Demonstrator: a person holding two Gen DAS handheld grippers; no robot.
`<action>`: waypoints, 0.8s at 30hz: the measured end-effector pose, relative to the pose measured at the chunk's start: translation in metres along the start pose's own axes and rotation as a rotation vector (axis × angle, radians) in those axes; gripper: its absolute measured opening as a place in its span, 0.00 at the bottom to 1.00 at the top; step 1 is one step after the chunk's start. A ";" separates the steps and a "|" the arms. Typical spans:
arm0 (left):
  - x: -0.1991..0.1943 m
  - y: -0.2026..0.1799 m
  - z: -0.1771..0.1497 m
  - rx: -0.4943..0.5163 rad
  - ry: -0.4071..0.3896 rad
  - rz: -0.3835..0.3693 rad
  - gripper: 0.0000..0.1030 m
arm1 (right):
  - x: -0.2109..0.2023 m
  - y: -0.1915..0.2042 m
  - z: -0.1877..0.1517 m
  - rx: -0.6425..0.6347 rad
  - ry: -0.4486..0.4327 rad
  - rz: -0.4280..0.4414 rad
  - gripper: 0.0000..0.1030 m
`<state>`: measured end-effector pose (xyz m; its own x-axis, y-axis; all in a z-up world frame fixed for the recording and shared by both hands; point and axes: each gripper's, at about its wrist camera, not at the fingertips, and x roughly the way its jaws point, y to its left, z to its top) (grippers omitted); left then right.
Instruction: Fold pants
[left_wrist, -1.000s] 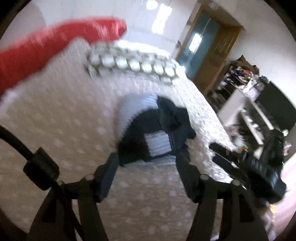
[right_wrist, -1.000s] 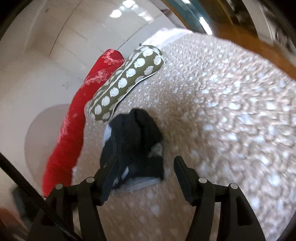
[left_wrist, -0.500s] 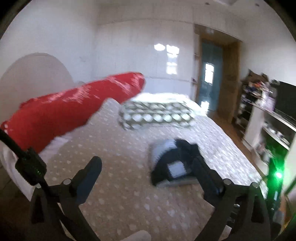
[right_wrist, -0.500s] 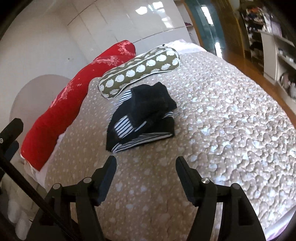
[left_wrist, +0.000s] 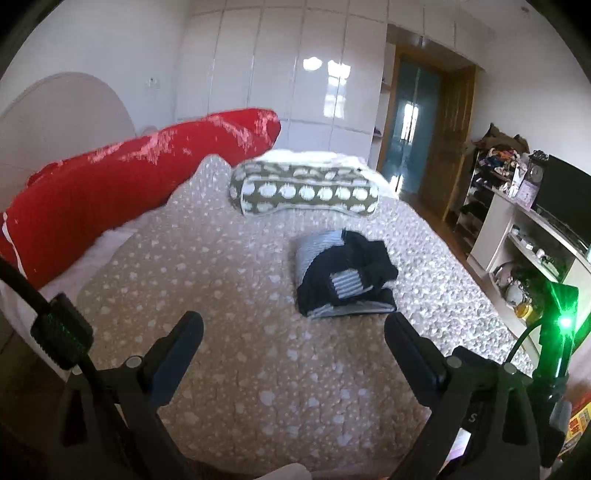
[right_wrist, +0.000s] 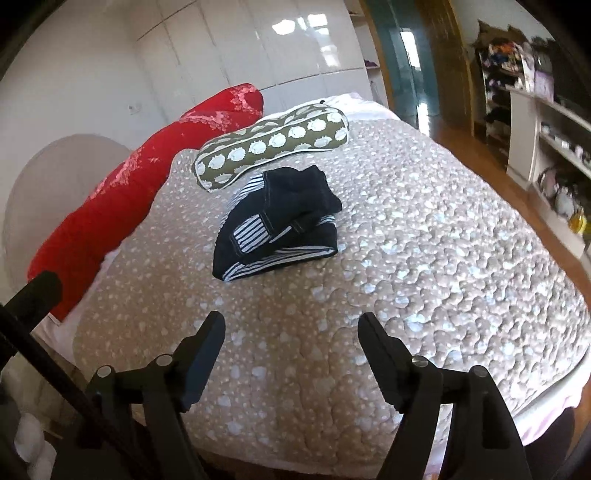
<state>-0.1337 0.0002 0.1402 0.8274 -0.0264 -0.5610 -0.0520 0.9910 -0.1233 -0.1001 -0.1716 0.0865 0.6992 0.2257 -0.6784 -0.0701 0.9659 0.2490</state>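
Note:
The black pants with white striped panels (left_wrist: 343, 275) lie folded in a compact bundle on the beige dotted bedspread (left_wrist: 229, 295), in the middle of the bed; they also show in the right wrist view (right_wrist: 277, 225). My left gripper (left_wrist: 293, 325) is open and empty, held back above the bed's near part, well short of the bundle. My right gripper (right_wrist: 291, 325) is open and empty too, also back from the pants, above the bedspread (right_wrist: 424, 221).
A green pillow with white spots (left_wrist: 303, 190) lies behind the pants. A long red bolster (left_wrist: 122, 177) runs along the left by a round headboard. Shelves, a TV and clutter (left_wrist: 535, 221) stand right of the bed. A green light (left_wrist: 563, 323) glows at right.
Both grippers have pulled back and up from the folded pants, which now sit farther away and smaller in both views. The pants stay in place, released.

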 end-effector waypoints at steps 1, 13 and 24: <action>0.002 0.000 -0.001 -0.001 0.014 0.001 0.95 | 0.004 0.001 -0.001 -0.004 0.013 0.000 0.76; 0.014 -0.007 -0.011 0.006 0.084 -0.021 0.95 | 0.009 0.004 -0.009 -0.026 0.036 -0.005 0.76; 0.020 -0.006 -0.014 -0.001 0.109 -0.021 0.95 | 0.010 0.005 -0.011 -0.036 0.041 -0.023 0.77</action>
<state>-0.1249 -0.0086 0.1186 0.7625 -0.0618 -0.6441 -0.0355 0.9899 -0.1370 -0.1010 -0.1628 0.0731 0.6715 0.2071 -0.7115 -0.0804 0.9748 0.2079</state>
